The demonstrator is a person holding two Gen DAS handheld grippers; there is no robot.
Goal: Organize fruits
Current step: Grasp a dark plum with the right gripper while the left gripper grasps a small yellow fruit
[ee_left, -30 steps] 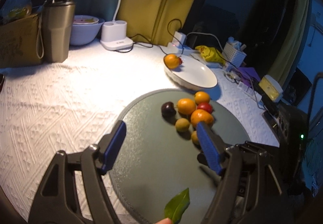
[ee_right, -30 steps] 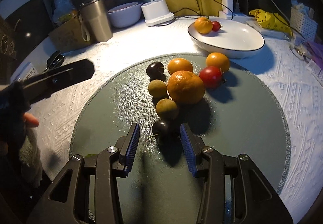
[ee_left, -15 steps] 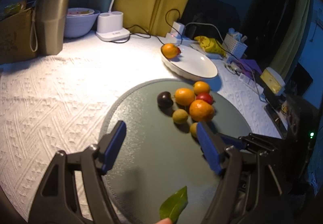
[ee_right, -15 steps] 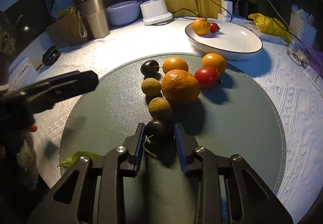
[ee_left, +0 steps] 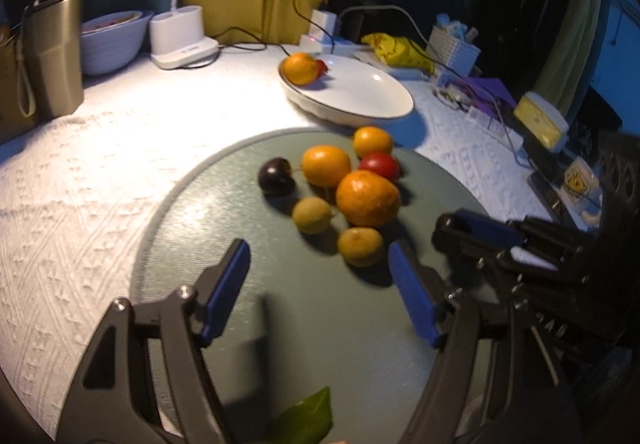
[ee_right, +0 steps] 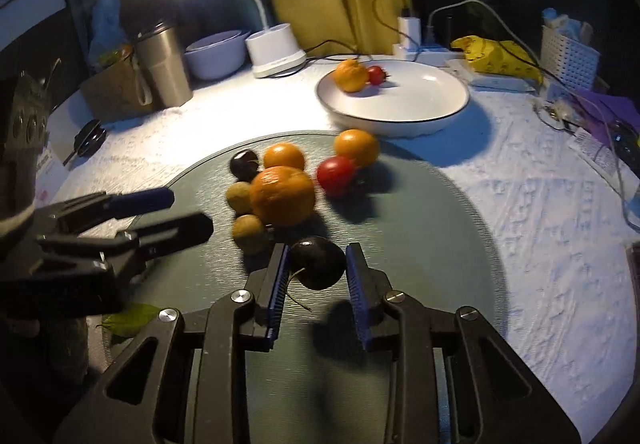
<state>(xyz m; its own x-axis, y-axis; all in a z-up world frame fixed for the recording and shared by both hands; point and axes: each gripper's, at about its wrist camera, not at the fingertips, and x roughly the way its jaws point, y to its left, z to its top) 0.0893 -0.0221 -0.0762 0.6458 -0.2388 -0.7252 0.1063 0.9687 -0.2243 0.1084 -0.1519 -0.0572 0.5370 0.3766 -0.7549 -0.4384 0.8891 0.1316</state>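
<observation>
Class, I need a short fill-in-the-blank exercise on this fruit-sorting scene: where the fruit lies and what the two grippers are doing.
1. The right gripper is shut on a dark ____.
2. The left gripper is ____ and holds nothing.
3. The white plate holds an orange fruit and a small ____ one.
4. Most of the fruit lies on the round grey ____.

Missing words: plum; open; red; mat

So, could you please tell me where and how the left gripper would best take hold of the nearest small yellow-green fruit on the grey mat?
Take the yellow-green fruit across its round middle, coming down from the near side. Its near and left sides are clear; the big orange crowds it behind.
</observation>
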